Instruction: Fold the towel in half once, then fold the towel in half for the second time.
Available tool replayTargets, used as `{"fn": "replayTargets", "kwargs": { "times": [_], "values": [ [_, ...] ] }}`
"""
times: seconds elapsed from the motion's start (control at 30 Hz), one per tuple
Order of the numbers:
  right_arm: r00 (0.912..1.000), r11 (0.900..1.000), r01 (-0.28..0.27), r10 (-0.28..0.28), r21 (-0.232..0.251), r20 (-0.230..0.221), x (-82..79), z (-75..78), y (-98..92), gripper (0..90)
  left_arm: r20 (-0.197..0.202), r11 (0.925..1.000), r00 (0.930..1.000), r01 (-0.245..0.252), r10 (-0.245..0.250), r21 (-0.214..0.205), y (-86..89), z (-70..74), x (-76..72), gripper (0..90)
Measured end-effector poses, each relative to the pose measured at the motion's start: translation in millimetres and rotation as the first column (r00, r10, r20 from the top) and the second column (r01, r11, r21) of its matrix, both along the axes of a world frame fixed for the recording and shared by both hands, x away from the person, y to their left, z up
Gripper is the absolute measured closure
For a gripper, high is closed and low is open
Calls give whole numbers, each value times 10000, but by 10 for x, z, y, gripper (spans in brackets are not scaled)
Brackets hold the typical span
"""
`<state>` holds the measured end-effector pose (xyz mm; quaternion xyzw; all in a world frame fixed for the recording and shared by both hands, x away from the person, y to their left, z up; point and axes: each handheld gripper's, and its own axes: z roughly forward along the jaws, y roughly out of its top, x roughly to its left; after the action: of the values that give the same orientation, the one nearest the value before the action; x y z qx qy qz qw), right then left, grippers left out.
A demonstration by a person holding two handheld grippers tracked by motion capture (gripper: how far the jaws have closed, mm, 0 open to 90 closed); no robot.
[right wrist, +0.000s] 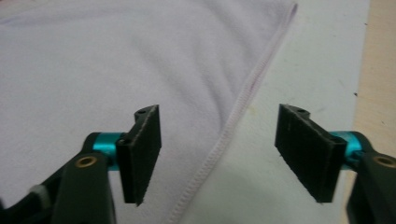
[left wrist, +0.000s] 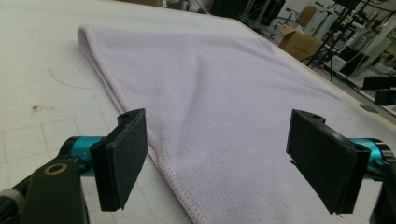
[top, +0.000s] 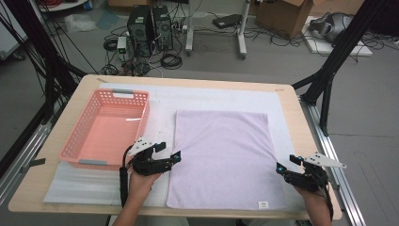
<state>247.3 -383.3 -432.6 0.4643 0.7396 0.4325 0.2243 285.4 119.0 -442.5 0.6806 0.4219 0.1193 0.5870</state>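
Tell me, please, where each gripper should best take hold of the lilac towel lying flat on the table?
Probably at the stitched side hems. The towel lies flat, so slide the open left gripper onto its left edge and the open right gripper onto its right edge, one jaw under.

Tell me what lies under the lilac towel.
The lilac towel lies flat on a white mat that covers the wooden table. Anything between towel and mat is covered; no bulge shows.

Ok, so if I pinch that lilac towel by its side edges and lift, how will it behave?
The towel lies flat and thin, so it will probably droop between the left gripper and right gripper. It looks light. Its stitched hem should give the open jaws some purchase.
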Motion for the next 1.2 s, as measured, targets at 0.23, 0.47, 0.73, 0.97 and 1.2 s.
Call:
{"fn": "replayTargets", "kwargs": {
  "times": [0.23,0.47,0.73,0.97,1.2],
  "values": [
    [9997,9998,-218,218,-6,-87,44,-18,19,254,359,9989,9983,471,-469,-62,26,42,14,238],
    [9998,9998,-204,204,75,-71,35,-30,-9,254,768,9929,9912,1032,-1077,599,-77,13,26,223],
    [9995,9997,-223,223,-21,-234,40,-49,-11,251,151,9954,9980,601,-614,752,-131,11,49,233],
    [9987,9998,-175,177,42,-484,61,-62,-17,256,29,9965,9993,369,-372,754,-141,-1,86,192],
    [9972,9990,-198,226,401,-717,125,-58,-52,266,-626,9901,9977,344,-261,1360,-204,6,311,234]
  ]
}}
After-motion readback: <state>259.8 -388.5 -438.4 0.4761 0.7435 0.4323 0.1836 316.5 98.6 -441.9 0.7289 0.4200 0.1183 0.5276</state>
